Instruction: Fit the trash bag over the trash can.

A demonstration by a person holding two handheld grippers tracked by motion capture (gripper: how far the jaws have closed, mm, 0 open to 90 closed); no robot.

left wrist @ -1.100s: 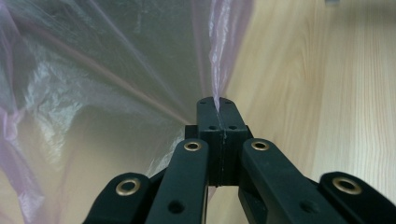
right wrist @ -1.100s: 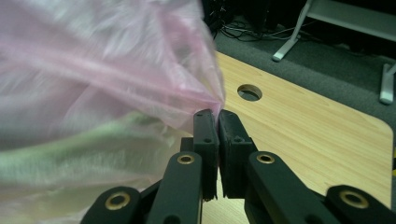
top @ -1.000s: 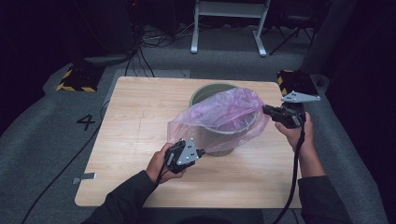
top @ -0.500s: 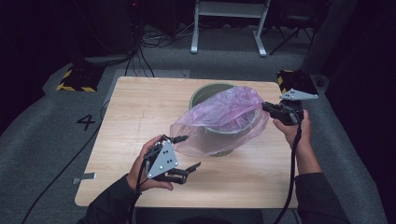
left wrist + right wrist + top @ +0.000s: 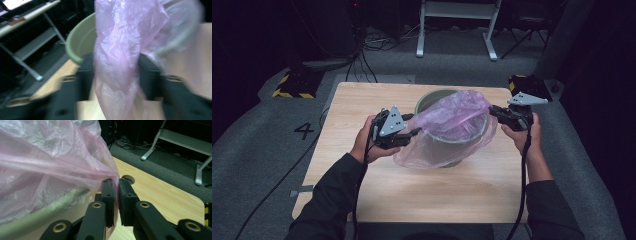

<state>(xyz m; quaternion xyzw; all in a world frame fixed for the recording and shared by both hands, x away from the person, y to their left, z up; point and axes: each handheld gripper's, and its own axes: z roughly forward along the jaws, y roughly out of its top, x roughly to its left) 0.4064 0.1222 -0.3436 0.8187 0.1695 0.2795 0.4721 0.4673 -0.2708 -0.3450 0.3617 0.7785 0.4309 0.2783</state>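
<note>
Evidently lining it, both tools stretch a thin pink plastic bag (image 5: 451, 131) over the round olive-green bucket (image 5: 430, 100) mid-desk (image 5: 362, 100): the right tool (image 5: 115, 185) pinches its edge; the left tool (image 5: 412, 131) has bag between blurred jaws, grip uncertain.

Grey metal stand (image 5: 458, 20) behind table; hazard-striped block (image 5: 292, 86) left.

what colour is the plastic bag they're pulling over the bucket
Translucent pink-purple. The plastic bag shows best in the right gripper view, draped over the green bucket.
</note>
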